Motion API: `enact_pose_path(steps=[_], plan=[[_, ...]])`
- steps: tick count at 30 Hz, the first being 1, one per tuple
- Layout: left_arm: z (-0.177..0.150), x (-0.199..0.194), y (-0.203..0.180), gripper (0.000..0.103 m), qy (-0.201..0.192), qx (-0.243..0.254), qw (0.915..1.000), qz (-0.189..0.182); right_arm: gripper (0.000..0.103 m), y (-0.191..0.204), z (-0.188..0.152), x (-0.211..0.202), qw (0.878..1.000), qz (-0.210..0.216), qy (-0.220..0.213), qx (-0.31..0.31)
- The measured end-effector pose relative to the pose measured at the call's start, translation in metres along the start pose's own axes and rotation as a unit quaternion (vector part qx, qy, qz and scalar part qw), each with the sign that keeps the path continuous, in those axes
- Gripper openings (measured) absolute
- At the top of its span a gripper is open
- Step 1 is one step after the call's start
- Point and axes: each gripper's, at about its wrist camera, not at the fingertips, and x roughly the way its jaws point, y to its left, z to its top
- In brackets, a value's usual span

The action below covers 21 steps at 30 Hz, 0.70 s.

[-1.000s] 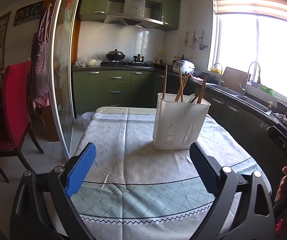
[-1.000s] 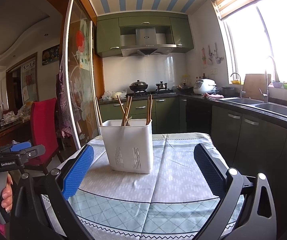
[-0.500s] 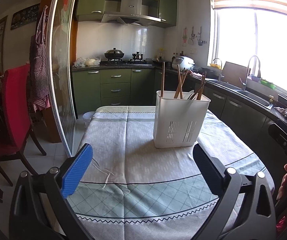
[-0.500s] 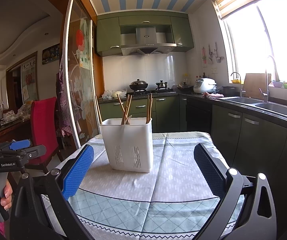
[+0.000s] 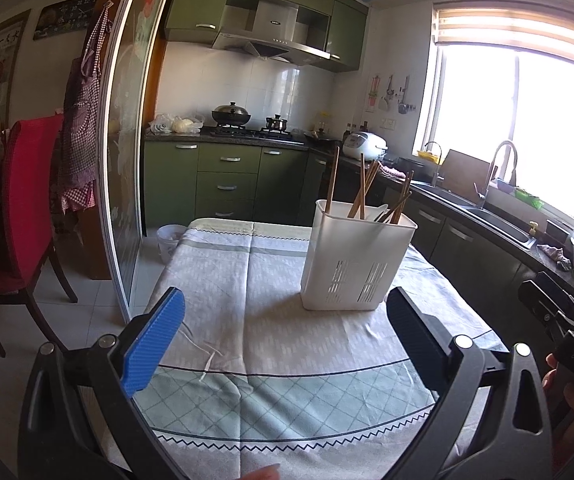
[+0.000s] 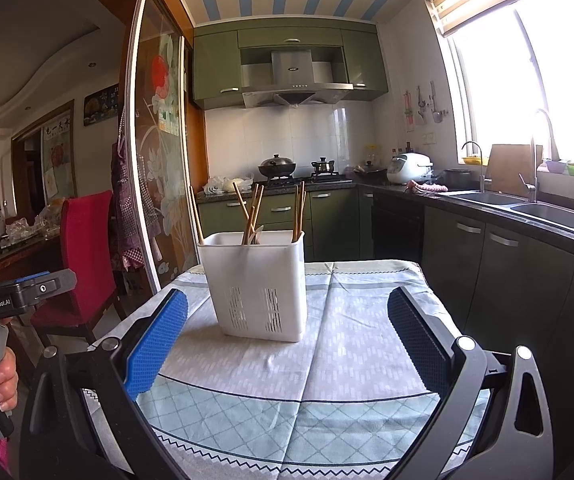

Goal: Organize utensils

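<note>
Both claws hang low over the near edge of the table with nothing between their pads: the left gripper is spread about as wide as it goes and empty, and the right gripper is likewise wide apart and empty. Ahead of each claw, beyond the fingertips and well apart from them, stands the white utensil holder, upright on the cloth; from the left claw it sits ahead and a little to the right, from the right claw ahead and slightly left. Wooden chopsticks lean out of its top at mixed angles, with a pale spoon-like piece among them that is hard to make out. With no loose utensil visible on the cloth, the sorting looks largely done, and the wide jaws suggest a resting or ready pose rather than a grasp. The tablecloth is grey-green with a diamond border nearest the claws. Further ahead are green cabinets, a stove with pots, a sink under a bright window, and a red chair off to the left.
</note>
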Motion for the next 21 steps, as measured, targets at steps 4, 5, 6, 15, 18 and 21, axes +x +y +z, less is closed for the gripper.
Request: enact_pose_path(steps=[4, 5, 6, 15, 18, 21], plan=[[0.001, -0.001, 0.001, 0.096, -0.007, 0.001, 0.9999, 0.015, 0.098, 0.002, -0.001, 0.001, 1.000, 0.000, 0.002, -0.001], [0.001, -0.001, 0.002, 0.096, -0.006, 0.000, 0.9999, 0.014, 0.098, 0.001, -0.001, 0.001, 1.000, 0.000, 0.003, -0.002], [0.002, 0.000, 0.004, 0.096, -0.005, -0.004, 0.9999, 0.012, 0.098, 0.002, -0.001, 0.001, 1.000, 0.000, 0.004, -0.003], [0.005, 0.004, 0.007, 0.096, -0.006, -0.005, 0.9999, 0.006, 0.098, 0.001, 0.000, 0.005, 1.000, 0.000, 0.008, -0.003], [0.005, 0.009, 0.006, 0.096, -0.004, 0.004, 0.9998, 0.021, 0.098, 0.000, -0.001, 0.009, 1.000, -0.003, 0.011, -0.005], [0.005, 0.019, 0.008, 0.096, 0.007, 0.003, 0.9997, 0.024, 0.098, -0.002, -0.001, 0.017, 1.000, -0.007, 0.018, -0.012]])
